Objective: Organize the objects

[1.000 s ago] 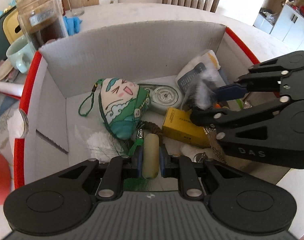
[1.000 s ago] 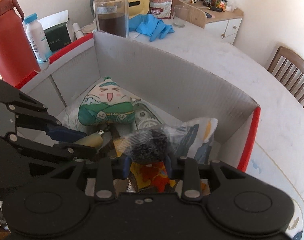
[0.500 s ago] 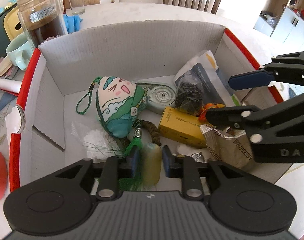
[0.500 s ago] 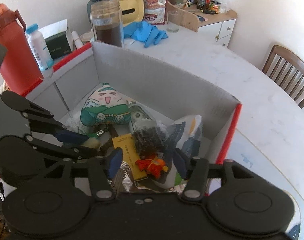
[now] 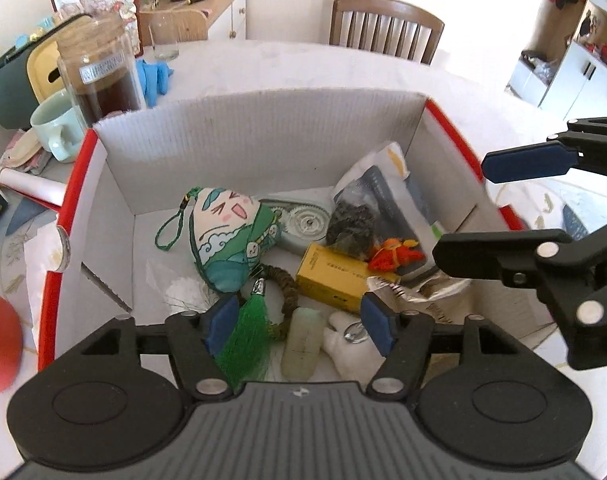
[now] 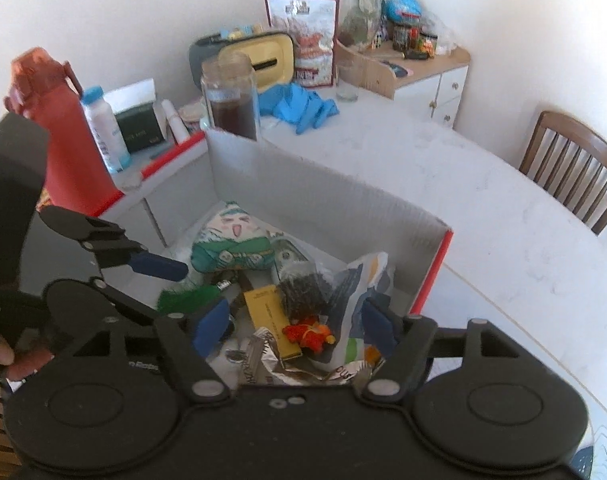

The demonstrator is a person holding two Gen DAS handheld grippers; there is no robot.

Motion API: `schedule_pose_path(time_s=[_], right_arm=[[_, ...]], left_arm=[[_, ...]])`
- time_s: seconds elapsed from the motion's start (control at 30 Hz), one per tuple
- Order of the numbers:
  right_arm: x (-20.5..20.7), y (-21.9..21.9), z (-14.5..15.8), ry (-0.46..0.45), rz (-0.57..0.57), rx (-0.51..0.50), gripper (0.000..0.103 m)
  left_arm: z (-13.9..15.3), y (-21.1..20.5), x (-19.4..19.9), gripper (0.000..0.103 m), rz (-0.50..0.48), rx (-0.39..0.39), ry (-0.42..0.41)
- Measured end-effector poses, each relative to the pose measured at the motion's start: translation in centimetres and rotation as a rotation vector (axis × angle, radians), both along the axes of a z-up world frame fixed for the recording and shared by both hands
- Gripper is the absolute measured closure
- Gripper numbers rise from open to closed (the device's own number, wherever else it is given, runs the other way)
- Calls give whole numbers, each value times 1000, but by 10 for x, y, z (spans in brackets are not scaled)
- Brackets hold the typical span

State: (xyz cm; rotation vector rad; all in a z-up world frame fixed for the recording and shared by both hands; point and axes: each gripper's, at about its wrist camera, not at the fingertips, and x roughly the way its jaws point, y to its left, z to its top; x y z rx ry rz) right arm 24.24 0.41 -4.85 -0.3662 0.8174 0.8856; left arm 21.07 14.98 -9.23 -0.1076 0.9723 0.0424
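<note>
A red-rimmed cardboard box (image 5: 259,120) (image 6: 323,200) holds a plush zongzi toy (image 5: 231,240) (image 6: 231,244), a yellow carton (image 5: 335,276), a clear bag of dark bits (image 5: 351,224) (image 6: 303,284), an orange knitted toy (image 5: 395,254), a green tassel (image 5: 247,332) and a pale cylinder (image 5: 301,340). My left gripper (image 5: 299,324) (image 6: 167,288) hovers over the box's near end. Its jaws are opening and the cylinder lies loose below them, untouched. My right gripper (image 6: 294,324) (image 5: 463,208) hangs above the box's right side. Its jaws are opening too, with nothing between them.
Behind the box stand a glass jar of dark liquid (image 5: 103,80) (image 6: 233,96), a pale mug (image 5: 55,128) and blue gloves (image 5: 155,76). A red bottle (image 6: 63,128) and a white bottle (image 6: 103,128) stand to the left. A wooden chair (image 5: 383,24) is at the table's far edge.
Both grippers opened and rose away from the box floor. The left let go of the pale cylinder. The right let go of the bag of dark bits, which now lies in the box.
</note>
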Motion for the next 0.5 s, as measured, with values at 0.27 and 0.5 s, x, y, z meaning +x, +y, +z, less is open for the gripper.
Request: schedule_pose_path(time_s=[0.27,0.5], right_arm=[[-13,-22,24,-11,18,81,21],[-27,-43,40,-27,33,137,16]], left_arm=[[30,-13,-20,28,45,31,-103],[49,-26,-42,19,90,54,-178]])
